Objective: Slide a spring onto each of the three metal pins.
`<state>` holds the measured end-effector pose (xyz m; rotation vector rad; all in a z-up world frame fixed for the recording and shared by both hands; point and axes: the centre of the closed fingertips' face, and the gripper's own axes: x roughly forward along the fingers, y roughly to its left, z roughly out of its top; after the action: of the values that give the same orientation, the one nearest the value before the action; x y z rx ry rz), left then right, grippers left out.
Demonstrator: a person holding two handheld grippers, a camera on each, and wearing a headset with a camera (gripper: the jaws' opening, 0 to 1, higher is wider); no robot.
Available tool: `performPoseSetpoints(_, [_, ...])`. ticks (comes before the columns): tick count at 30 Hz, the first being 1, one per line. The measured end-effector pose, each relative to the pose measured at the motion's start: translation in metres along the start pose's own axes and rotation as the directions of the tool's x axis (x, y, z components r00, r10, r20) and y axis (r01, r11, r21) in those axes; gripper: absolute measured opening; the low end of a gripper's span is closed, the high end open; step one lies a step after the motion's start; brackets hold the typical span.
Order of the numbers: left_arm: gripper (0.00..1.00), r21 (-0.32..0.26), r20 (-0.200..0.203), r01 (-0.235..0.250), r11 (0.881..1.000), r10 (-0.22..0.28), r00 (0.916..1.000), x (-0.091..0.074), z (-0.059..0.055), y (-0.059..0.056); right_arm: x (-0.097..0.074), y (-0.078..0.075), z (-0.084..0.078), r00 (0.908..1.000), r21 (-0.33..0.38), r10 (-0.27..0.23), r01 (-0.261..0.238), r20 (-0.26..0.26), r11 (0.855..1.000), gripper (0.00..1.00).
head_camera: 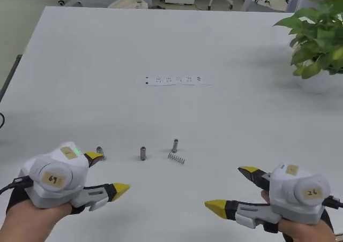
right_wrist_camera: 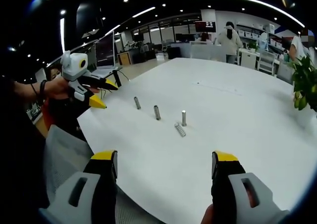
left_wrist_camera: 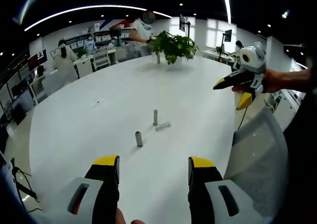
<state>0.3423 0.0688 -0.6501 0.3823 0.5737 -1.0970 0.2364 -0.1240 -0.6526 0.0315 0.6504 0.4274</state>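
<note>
Three short metal pins stand upright in a row on the white table: left [head_camera: 99, 151], middle [head_camera: 143, 153] and right [head_camera: 175, 145]. The left and middle pins look darker and thicker than the shiny right one [right_wrist_camera: 184, 118]. A loose spring [head_camera: 176, 158] lies flat just in front of the right pin, also seen as the spring [left_wrist_camera: 163, 126] and the spring [right_wrist_camera: 179, 130]. My left gripper [head_camera: 107, 172] is open and holds nothing, its upper tip close to the left pin. My right gripper [head_camera: 231, 187] is open and holds nothing, to the right of the pins.
A white power strip [head_camera: 174, 80] lies flat farther back on the table. A potted plant [head_camera: 316, 33] stands at the far right. People and office chairs are beyond the table [head_camera: 214, 49].
</note>
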Motion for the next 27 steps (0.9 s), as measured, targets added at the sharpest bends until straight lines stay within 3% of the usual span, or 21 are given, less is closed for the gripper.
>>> performPoseSetpoints(16, [0.51,0.077,-0.019,0.089,0.993,-0.088,0.9959,0.036,0.018,-0.02,0.006,0.004,-0.003,0.9995,0.025,0.024,-0.024,-0.019,0.999,0.78])
performPoseSetpoints(27, [0.51,0.147,-0.045,0.155,0.977,-0.15,0.9877,0.063,0.029,-0.035,0.006,0.001,-0.004,0.9992,0.033,0.027,-0.026,-0.029,0.999,0.79])
